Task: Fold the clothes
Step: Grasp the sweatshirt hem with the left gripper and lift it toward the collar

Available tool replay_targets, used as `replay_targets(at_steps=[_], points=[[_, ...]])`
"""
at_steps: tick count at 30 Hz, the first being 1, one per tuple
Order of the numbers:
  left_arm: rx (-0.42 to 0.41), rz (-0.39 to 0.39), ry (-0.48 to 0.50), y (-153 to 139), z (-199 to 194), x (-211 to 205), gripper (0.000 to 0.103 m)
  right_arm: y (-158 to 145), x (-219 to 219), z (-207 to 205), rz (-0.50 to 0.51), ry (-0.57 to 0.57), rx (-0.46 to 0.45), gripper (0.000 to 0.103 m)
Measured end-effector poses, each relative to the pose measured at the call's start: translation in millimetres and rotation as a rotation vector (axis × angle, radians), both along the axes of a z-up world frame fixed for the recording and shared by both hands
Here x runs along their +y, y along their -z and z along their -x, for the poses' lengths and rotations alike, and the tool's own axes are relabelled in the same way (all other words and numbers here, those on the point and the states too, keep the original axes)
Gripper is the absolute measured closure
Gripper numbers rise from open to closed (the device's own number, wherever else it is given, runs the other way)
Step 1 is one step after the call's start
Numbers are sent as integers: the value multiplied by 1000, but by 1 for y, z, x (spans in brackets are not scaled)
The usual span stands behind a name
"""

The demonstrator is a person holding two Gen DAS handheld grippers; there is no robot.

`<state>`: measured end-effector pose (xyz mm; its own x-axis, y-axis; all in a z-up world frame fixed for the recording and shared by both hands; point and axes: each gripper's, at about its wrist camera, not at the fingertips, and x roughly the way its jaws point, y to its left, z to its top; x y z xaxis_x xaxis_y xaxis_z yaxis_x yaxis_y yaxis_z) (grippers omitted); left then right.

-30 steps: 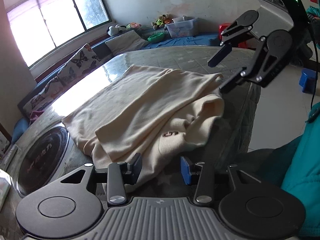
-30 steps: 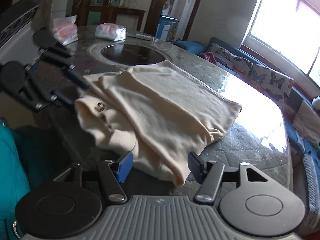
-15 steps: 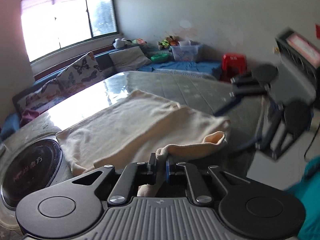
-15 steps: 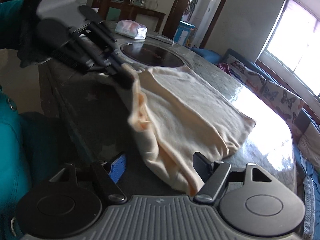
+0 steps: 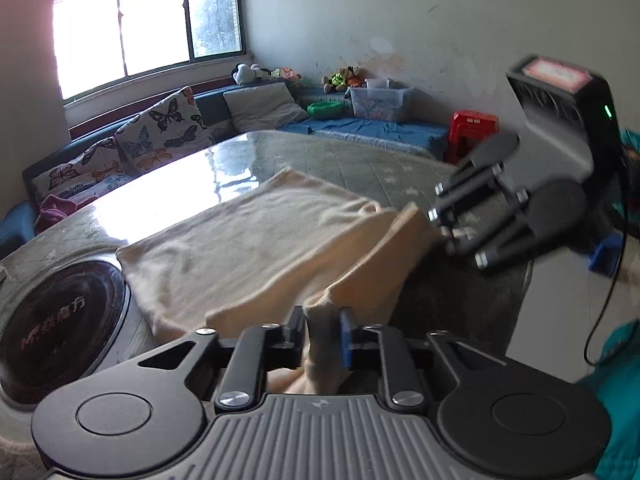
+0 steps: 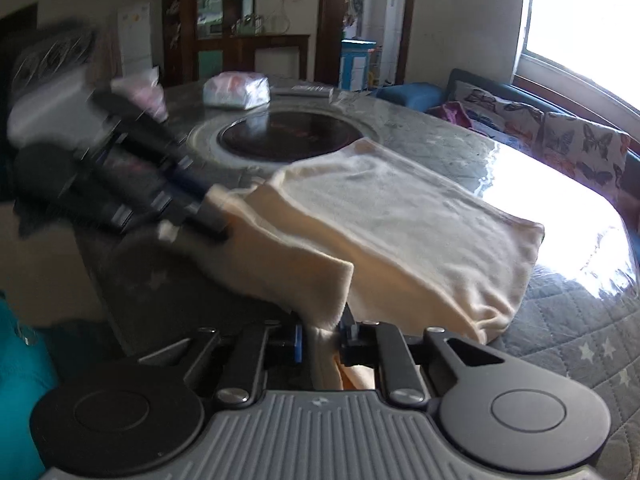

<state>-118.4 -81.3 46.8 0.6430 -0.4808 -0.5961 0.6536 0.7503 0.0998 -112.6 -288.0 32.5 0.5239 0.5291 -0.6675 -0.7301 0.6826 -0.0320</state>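
Observation:
A cream garment [image 5: 248, 252] lies partly folded on the round table [image 5: 360, 160]. My left gripper [image 5: 322, 334] is shut on one near corner of the garment's edge. My right gripper [image 6: 320, 338] is shut on the other near corner of the cream garment [image 6: 400, 232]. The edge is lifted and stretched between the two grippers, above the table's near rim. The right gripper also shows in the left wrist view [image 5: 448, 228], and the left gripper in the right wrist view [image 6: 212, 216], blurred.
A black induction plate [image 5: 52, 324] is set in the table, left of the garment; it also shows in the right wrist view [image 6: 292, 136]. Plastic-wrapped packs [image 6: 236, 90] lie on the far side. A butterfly-cushioned sofa [image 5: 152, 136] runs under the window. A red stool [image 5: 472, 128] stands beyond.
Both grippers were open a second ago. The left shut on the garment's edge first, then the right. Together they have lifted the near edge off the table.

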Motion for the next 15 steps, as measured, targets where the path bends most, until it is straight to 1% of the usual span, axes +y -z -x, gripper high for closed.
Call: replay_targets(at_steps=[1,3,8,9,10,11,12,13,15], points=[[-14,-19,-1,2,5,1,60,-2,-1,-2,-11,3,8,89],[-42,-64,-10,7,15,3,50,-5,-2,-5,-27,11,13,89],[-68,-129,-17,21,22,8,51,-8,-2,-9,-47,30,16,89],[-75,-144,-19,24,21,9,54,-9,-1,-9,-48,34,12,90],[-81,-157,-22,27,21,10,67,-8,0,-7,-49,38,5,90],[-85,-162,-25,28,20,11,74,-8,0,-5,-49,43,-4,91],[-88,-160,-28,28,20,12,85,-8,0,-3,-51,45,-17,92],[-91,-157,-30,28,19,14,91,-8,1,0,-53,47,-30,92],[-96,-126,-31,21,21,18,94,-11,-1,7,-73,52,-49,93]])
